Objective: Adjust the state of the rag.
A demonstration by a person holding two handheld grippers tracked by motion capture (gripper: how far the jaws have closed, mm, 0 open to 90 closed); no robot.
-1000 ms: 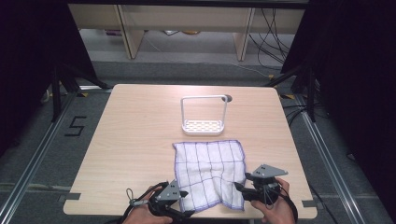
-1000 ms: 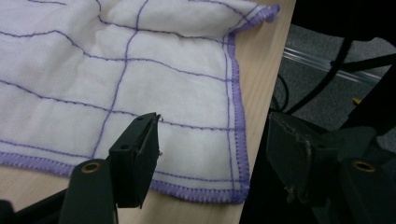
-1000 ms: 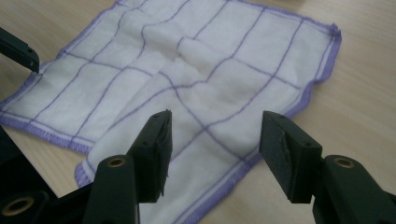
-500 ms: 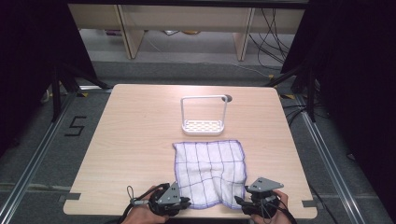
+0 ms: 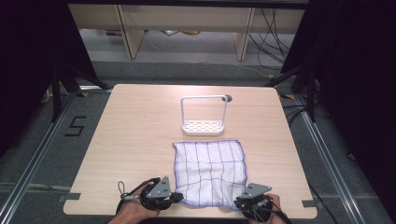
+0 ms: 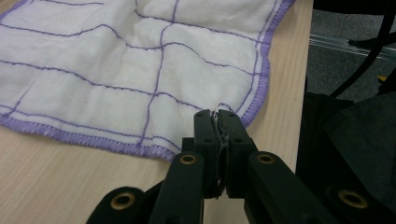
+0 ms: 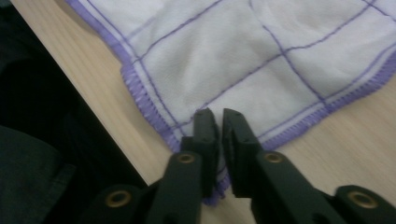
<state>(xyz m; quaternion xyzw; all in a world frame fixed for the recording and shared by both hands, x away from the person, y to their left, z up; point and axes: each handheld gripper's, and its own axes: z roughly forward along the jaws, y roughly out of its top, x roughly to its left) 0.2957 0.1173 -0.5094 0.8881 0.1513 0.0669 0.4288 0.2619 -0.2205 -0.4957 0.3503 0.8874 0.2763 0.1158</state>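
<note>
At table's near edge, cloth (image 5: pixel 210 170) corners pinched between both grippers' jaws

A white wire rack (image 5: pixel 204 115) with a perforated base stands upright on the wooden table (image 5: pixel 135 140), near its far edge. Just behind the rack, 1 round hole (image 5: pixel 227 98) opens in the tabletop. Left of the table, the floor bears a black 5 (image 5: pixel 74 126).
</note>
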